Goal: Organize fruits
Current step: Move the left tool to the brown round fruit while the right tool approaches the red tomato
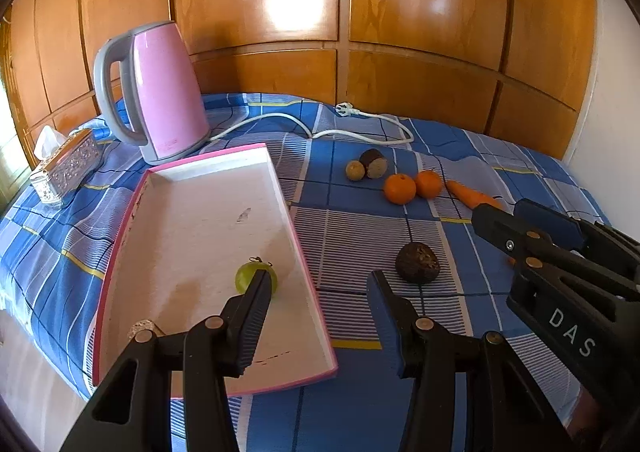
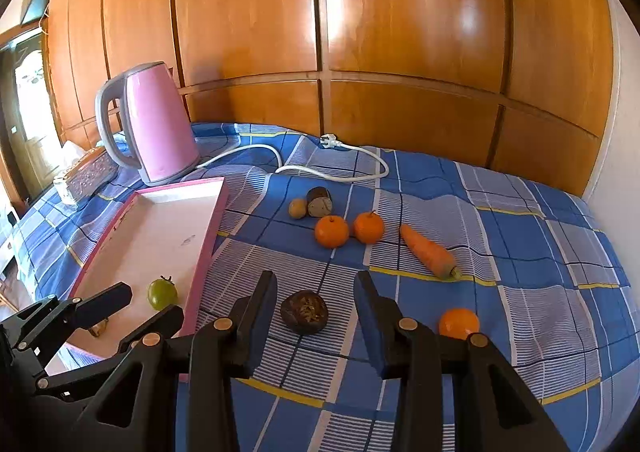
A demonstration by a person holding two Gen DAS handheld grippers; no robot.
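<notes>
One fruit, a green one [image 1: 256, 276], lies in our tray [image 1: 192, 211]; seven items wait on the cloth [image 2: 520, 252]. Both grippers, left [image 1: 320, 284] and right [image 2: 316, 288], stand parted and empty. Dark fruit [image 2: 304, 311] sits just ahead of the right one. Risks: it is round and may roll off the pads if gripped off-centre; the carrot [image 2: 430, 252] could be binned as fruit; tray overhangs the edge near us and may tip.

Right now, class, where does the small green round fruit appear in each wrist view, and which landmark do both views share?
Left wrist view: the small green round fruit is lower centre, in the pink-rimmed white tray.
Right wrist view: the fruit is lower left, in the same tray.
Shared landmark: the pink electric kettle behind the tray.
</notes>
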